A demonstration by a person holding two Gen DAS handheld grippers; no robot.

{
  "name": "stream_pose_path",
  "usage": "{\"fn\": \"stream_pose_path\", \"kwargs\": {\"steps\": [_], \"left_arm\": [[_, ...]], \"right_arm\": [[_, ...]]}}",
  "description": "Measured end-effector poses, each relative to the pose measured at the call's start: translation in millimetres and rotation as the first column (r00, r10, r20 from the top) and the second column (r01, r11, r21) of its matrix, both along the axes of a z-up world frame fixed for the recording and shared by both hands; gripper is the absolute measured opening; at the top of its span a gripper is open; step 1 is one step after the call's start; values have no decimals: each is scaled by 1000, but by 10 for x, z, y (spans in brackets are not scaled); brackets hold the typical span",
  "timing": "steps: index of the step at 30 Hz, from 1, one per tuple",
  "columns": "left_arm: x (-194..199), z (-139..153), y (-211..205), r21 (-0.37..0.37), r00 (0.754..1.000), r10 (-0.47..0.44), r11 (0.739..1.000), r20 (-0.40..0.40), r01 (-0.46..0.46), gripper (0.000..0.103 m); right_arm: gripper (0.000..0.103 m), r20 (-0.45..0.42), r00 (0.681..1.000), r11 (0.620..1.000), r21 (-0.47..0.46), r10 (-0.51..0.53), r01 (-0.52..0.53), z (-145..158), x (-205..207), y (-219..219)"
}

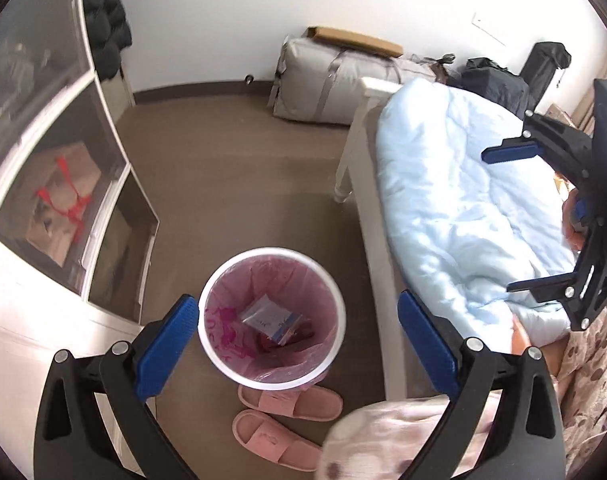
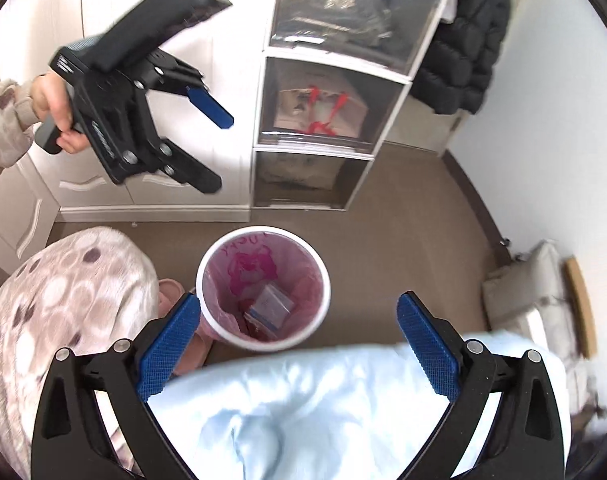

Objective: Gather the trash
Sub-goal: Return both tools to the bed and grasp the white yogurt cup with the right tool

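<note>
Gaping wide and empty, the left gripper (image 1: 297,334) and right gripper (image 2: 299,334) are hanging over the bin (image 1: 227,368), slippers (image 1: 289,402) lying beside it.

Below you stands a white bin (image 1: 272,381) lined with a translucent pink bag (image 2: 243,268) printed in magenta; in it lies a clear packet (image 1: 269,316) with blue markings. Beside the bin lie your pink slippers (image 1: 291,400) on the brown floor (image 1: 243,168). Right of the bin hangs a pale blue quilt (image 1: 463,200). Your sleeve (image 2: 7,120) is beige with brown and white dots. Both grippers are black with blue pads (image 1: 171,344).
</note>
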State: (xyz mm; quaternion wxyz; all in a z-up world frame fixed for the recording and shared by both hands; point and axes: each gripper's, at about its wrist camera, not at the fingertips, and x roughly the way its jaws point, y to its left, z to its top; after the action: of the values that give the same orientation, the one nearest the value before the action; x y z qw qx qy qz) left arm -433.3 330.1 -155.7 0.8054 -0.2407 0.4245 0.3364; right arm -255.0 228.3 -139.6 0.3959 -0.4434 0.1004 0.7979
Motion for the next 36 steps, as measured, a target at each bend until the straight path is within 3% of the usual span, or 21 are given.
{"fn": "stream_pose_path", "kwargs": {"steps": [7, 12, 16, 27, 31, 36], "left_arm": [[676, 609, -689, 103, 991, -131, 987, 33, 127, 98], [1307, 760, -1101, 138, 967, -255, 958, 24, 250, 98], [1864, 799, -1463, 154, 932, -361, 922, 9, 356, 98], [3089, 694, -2261, 89, 843, -537, 841, 29, 533, 98], [3482, 665, -2508, 68, 819, -572, 819, 40, 569, 98], [3932, 585, -2728, 38, 811, -582, 813, 57, 581, 98]], "right_arm": [[96, -15, 993, 990, 64, -121, 122, 368, 759, -679], [96, 5, 974, 970, 84, -227, 226, 487, 1364, -1218], [96, 15, 948, 945, 85, -318, 315, 540, 1824, -1678], [96, 40, 840, 839, 103, -541, 535, 506, 2989, -2834], [96, -5, 783, 781, 73, -621, 620, 426, 3497, -3156], [96, -65, 695, 696, 14, -716, 718, 237, 4177, -3455]]}}
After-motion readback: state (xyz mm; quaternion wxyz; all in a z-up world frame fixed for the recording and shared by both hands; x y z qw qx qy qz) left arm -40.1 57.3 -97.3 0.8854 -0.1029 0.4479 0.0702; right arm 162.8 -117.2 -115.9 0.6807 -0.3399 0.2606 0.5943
